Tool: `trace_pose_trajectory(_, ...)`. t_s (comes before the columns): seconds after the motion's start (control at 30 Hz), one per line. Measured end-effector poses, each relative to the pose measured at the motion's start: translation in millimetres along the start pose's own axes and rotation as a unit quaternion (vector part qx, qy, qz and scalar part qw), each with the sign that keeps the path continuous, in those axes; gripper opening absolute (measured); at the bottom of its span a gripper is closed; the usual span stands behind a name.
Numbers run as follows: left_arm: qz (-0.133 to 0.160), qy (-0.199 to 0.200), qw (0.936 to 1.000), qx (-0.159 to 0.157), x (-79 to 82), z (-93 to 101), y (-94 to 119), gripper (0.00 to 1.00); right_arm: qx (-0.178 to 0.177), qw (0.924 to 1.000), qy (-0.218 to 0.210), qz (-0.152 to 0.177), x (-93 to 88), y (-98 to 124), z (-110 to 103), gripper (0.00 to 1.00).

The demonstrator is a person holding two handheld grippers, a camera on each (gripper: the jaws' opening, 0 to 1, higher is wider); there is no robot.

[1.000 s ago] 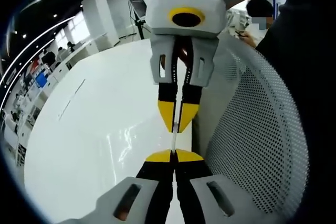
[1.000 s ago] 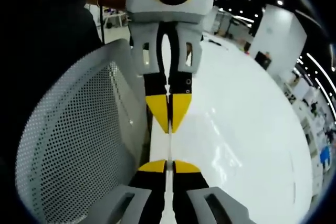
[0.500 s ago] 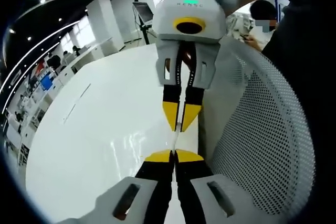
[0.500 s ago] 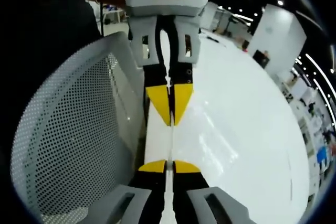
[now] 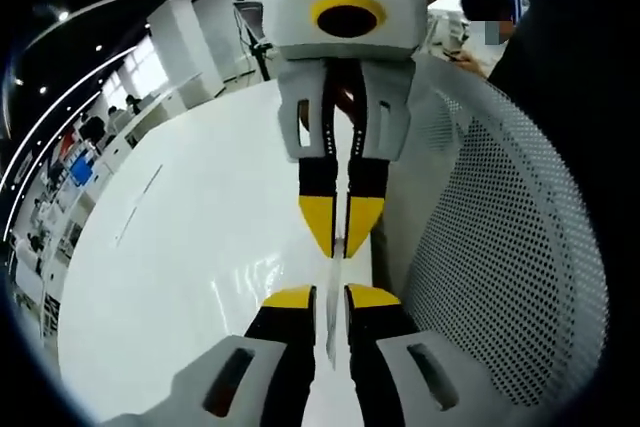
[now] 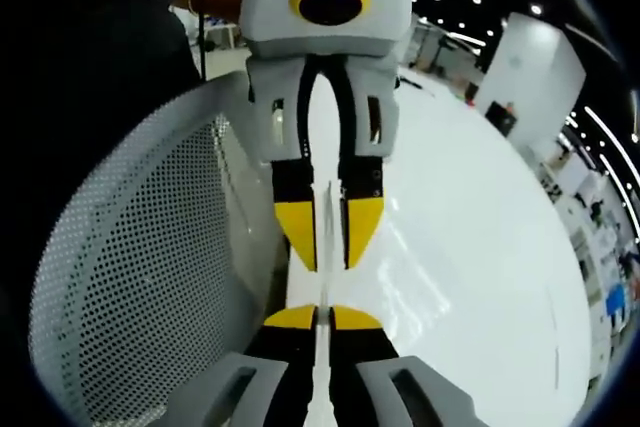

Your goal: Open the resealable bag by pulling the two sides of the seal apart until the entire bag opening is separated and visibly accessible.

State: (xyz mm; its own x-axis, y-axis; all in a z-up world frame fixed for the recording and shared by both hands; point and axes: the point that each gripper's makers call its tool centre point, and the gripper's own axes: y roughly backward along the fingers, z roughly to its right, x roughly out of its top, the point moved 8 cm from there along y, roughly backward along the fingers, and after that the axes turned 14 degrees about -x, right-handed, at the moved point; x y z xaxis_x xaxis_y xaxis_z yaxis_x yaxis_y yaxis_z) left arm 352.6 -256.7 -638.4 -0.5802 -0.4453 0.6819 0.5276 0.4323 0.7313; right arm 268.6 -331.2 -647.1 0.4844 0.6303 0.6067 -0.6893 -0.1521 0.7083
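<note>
1. Clear plastic bag (image 5: 331, 287), seen edge-on as thin strip betw. both grippers, above white table (image 5: 180, 247); mesh chair back (image 5: 500, 247) at 3 o'clock.
2. Left gripper (image 5: 331, 297): jaws apart, gap each side of film; no hold.
3. Right gripper (image 6: 316, 318): jaws together, clamped on bag edge.
4. Risk: w/ one clamp only, bag may swing or droop; re-close could catch both seal lips, so pull wouldn't part them.

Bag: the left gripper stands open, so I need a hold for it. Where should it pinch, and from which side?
Probably the thin edge of the bag, which runs edge-on between the open left fingers. Close onto its two flat sides, opposite the right gripper, which is shut on that same edge.
</note>
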Motion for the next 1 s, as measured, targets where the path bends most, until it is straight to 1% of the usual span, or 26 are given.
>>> trace_pose_trajectory(0.07, 0.0, -0.001, 1.0, -0.001, 0.4, 0.0, -0.3, 0.03, 0.0, 1.0, 0.0, 0.0, 0.3, 0.0, -0.1, 0.0)
trace_pose_trajectory(0.1, 0.001, -0.005, 1.0, -0.007, 2.4, -0.8, -2.6, 0.02, 0.0, 1.0, 0.0, 0.002, 1.4, -0.1, 0.0, 0.0)
trace_pose_trajectory(0.23, -0.006, -0.011, 0.9999, -0.01, 1.7, -1.0, -5.9, 0.0, -0.001, 1.0, -0.001, 0.002, 1.9, -0.5, 0.7, 0.0)
trace_pose_trajectory(0.4, -0.003, -0.015, 0.9998, -0.014, 1.1, 0.2, -6.4, 0.0, -0.001, 1.0, 0.0, 0.003, 1.4, -0.1, 0.6, 0.0)
trace_pose_trajectory(0.57, -0.008, -0.008, 0.9998, -0.015, 0.5, 0.7, -6.1, 0.0, 0.003, 1.0, 0.003, 0.005, 1.7, -1.4, -0.2, 0.0)
trace_pose_trajectory(0.7, -0.011, -0.016, 0.9997, -0.014, -1.0, 3.0, -5.8, 0.0, 0.003, 1.0, 0.0, 0.007, 1.8, -2.4, -0.5, 0.0)
trace_pose_trajectory(0.73, -0.011, -0.022, 0.9997, -0.007, -0.5, 3.7, -3.3, 0.0, 0.002, 1.0, -0.002, 0.009, 2.4, -2.7, -0.5, 0.0)
trace_pose_trajectory(0.83, 0.0, -0.013, 0.9999, -0.004, -1.1, 3.4, 1.2, 0.0, 0.001, 0.9999, -0.003, 0.01, 2.5, -2.5, -0.3, 0.0)
trace_pose_trajectory(0.9, 0.006, -0.003, 1.0, -0.006, -2.6, 3.3, 2.7, 0.0, 0.002, 0.9996, -0.027, 0.01, -2.7, -2.4, 2.1, 0.0)
trace_pose_trajectory(1.0, 0.001, -0.006, 1.0, -0.005, -2.2, 3.3, 3.4, 0.0, 0.0, 0.9998, -0.021, 0.002, -6.6, -4.7, 1.4, 0.0)
